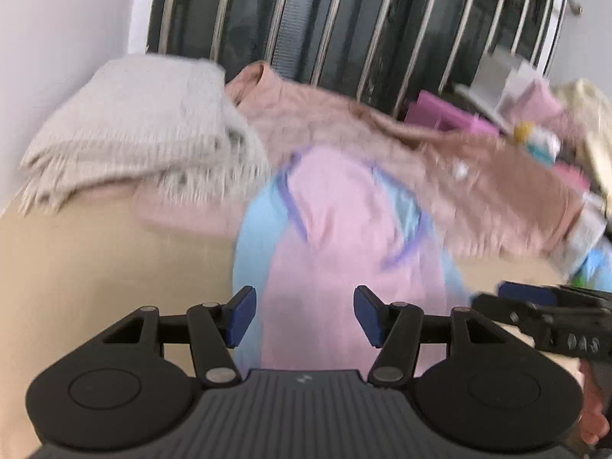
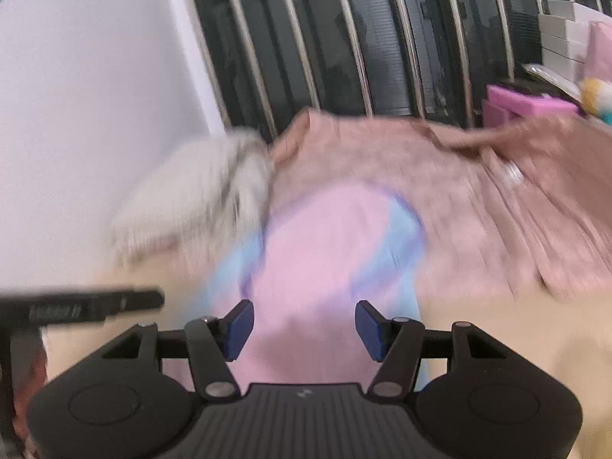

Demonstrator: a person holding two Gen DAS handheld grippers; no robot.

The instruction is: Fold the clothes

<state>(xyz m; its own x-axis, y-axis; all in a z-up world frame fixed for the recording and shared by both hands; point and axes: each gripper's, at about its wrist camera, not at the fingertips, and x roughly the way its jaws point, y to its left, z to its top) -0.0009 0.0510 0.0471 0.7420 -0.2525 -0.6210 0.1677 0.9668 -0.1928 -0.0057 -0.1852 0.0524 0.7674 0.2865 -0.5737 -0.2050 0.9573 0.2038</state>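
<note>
Still early in the folding, judging by the spread of cloth. Pink garment with pale blue sleeves and purple trim [image 1: 336,229] lying on the beige worktop [image 1: 107,267], its near end straight ahead of both grippers and its far end overlapping a larger dusty-pink garment [image 1: 440,176]. Not yet folded, as far as the blur allows: body stretched long, one blue sleeve down the left side, another down the right. Left gripper [image 1: 304,315] with jaws apart, nothing pinched, pink cloth visible in the gap but blue pads [image 1: 241,315] not pressing on it. Right gripper [image 2: 304,329] likewise, jaws apart over the same pink cloth, nothing clamped. Both low and close to the near hem, side by side, each gripper's body showing at the edge of the other's view. Whether the hem is touched: cannot tell. Further back on the left, a grey-white fringed knit [image 1: 134,134] folded into a thick stack against the wall, probably done. Dusty-pink garment spread loosely and crumpled across the back towards the right, clearly waiting. Pink boxes [image 1: 447,114] and assorted clutter at the far right beside the barred window [image 1: 344,19], not part of the job. Left to do, probably: sleeves in, body doubled over, then the dusty-pink piece. Heavy motion blur in the right wrist view, so finer creases unreadable.
</note>
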